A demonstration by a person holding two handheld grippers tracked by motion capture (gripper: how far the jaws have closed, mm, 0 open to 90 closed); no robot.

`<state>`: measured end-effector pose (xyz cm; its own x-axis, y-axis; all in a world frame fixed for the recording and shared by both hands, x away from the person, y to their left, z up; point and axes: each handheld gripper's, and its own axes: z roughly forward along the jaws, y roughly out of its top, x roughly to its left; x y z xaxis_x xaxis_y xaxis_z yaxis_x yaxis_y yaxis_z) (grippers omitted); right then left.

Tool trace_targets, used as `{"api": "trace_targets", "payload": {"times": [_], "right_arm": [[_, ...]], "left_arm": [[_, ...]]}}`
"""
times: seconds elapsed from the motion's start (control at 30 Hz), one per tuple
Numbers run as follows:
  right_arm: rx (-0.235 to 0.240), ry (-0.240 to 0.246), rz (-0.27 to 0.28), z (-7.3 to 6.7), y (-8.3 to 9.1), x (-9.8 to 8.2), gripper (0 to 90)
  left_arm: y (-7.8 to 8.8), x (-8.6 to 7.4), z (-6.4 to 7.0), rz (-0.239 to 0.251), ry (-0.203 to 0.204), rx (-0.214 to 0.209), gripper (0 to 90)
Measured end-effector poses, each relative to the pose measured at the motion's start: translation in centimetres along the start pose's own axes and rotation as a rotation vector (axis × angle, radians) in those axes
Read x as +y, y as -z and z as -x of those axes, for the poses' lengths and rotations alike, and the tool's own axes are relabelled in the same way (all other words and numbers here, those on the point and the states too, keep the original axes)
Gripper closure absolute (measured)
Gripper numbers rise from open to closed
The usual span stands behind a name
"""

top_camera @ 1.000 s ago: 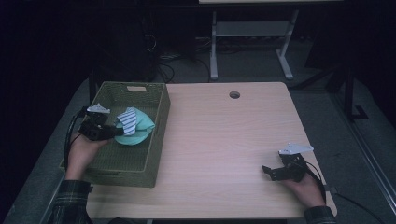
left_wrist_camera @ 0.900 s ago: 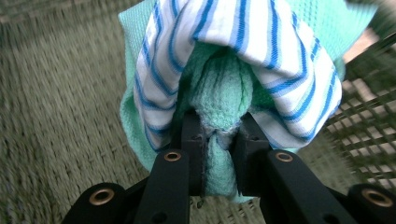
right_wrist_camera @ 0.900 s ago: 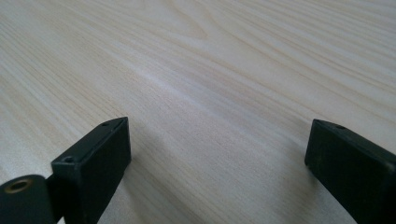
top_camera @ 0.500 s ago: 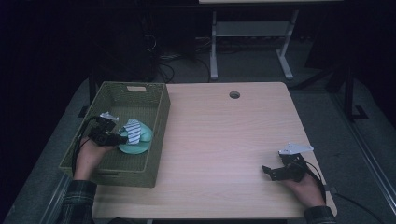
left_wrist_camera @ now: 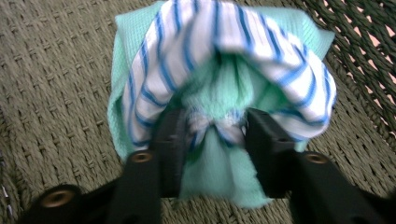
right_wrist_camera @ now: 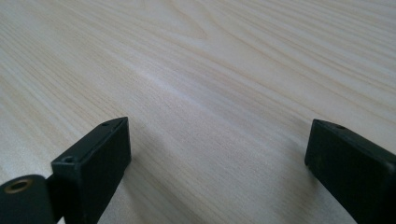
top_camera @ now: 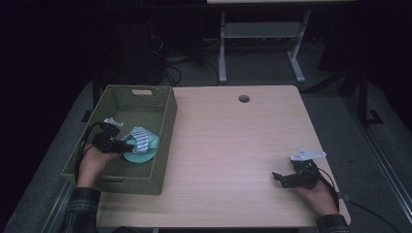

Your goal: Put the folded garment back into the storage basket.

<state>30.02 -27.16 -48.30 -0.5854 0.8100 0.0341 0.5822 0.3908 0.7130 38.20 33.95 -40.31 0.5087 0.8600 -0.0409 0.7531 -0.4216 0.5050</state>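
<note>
Releasing the cloth (left_wrist_camera: 219,60) into the basket (top_camera: 167,121) was the step I judged to be in hand. The cloth, a green piece with a blue-and-white striped piece folded over it, sat on the woven floor of the basket, toward the wall nearest the table's middle. In the high view it lay just ahead of the left gripper (top_camera: 127,144).

Left gripper: the jaws had just been opening. In the left gripper view they stood apart with a gathered pinch of cloth between them. The fabric looked slack rather than squeezed, so I read it as let go, though the pads sat close against the bunch.

Notes for doing this well:
- Open the jaws wider before drawing back. A fold that catches on a pad would drag the bundle out of place.
- Withdraw along the line of the jaws, then lift. A sideways pull risks tipping the striped layer off the green one.
- Keep the left hand (top_camera: 94,162) and its cable clear of the basket rim on the way up. The basket is light wickerwork and would probably shift if snagged.

Right gripper (top_camera: 278,177): rested low at the near right corner of the table (top_camera: 233,145), well apart from the basket. Its jaws stood wide apart over bare wood in the right gripper view, with nothing between them. It had no part in this step, so I would leave it parked.
</note>
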Motion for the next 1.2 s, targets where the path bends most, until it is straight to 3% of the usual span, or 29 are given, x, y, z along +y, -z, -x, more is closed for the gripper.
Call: {"api": "trace_targets", "payload": {"times": [0.27,0.53,0.97,1.03,1.2], "right_arm": [[0.0,0.0,0.0,0.0,0.0,0.0,6.7],[0.0,0.0,0.0,0.0,0.0,0.0,6.7],[0.0,0.001,0.0,0.0,0.0,0.0,6.7],[0.0,0.001,0.0,0.0,0.0,0.0,6.7],[0.0,0.001,0.0,0.0,0.0,0.0,6.7]], "left_arm": [[0.5,0.2,0.0,0.042,0.018,0.006,27.7],[2.1,1.4,1.3,0.11,0.017,-0.012,18.3],[4.2,5.2,6.3,0.205,-0.075,-0.082,15.8],[4.4,6.0,7.8,0.221,-0.114,-0.101,15.8],[4.5,7.2,10.6,0.249,-0.159,-0.146,15.8]]}}
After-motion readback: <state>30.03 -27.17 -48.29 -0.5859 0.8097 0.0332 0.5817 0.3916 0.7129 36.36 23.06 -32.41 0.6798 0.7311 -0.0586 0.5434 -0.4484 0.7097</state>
